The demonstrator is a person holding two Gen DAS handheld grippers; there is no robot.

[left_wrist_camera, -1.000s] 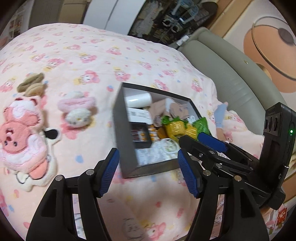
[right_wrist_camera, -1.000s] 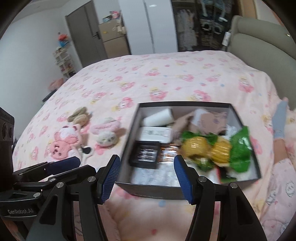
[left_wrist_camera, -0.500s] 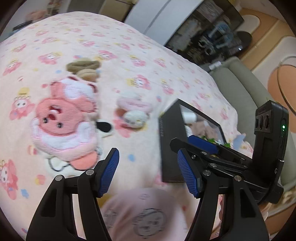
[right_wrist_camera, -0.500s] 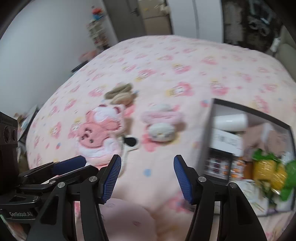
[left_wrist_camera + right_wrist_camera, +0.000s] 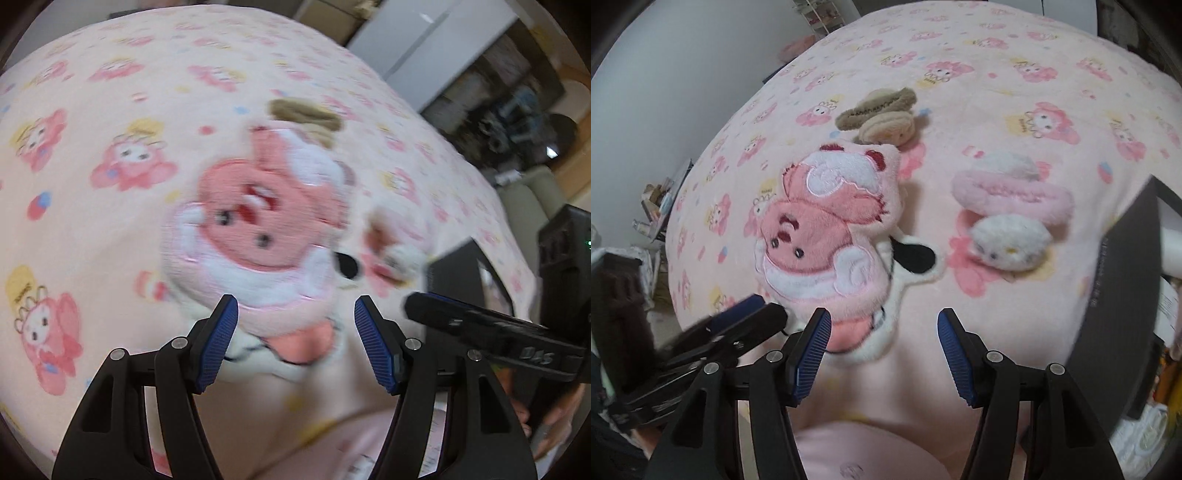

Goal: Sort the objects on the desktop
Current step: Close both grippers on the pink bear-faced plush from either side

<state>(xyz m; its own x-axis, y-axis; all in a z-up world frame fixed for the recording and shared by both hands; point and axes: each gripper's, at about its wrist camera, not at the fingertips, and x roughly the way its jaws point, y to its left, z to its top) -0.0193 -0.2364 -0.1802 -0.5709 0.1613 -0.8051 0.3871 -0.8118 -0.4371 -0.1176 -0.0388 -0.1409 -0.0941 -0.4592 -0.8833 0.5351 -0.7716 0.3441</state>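
Note:
A flat pink plush toy lies on the pink printed blanket, partly over a white plush with a black ear. My left gripper hovers open just above the pink toy's lower end, pads clear of it. My right gripper is open beside it, over the same lower end, with the left gripper's fingers at its left. A brown plush lies farther back. A pink hat and white kitten plush lies to the right. The black box stands at the right edge, its contents mostly hidden.
The blanket covers a bed that drops off at the left towards the floor and a white wall. A pink-clad knee fills the near bottom. White cupboards and dark shelves stand beyond the bed. A hand holds the right gripper.
Both grippers have swung left and lower, away from the black box and over the plush toys. The box has slid to the right edge of both views. Both jaws stay equally wide.

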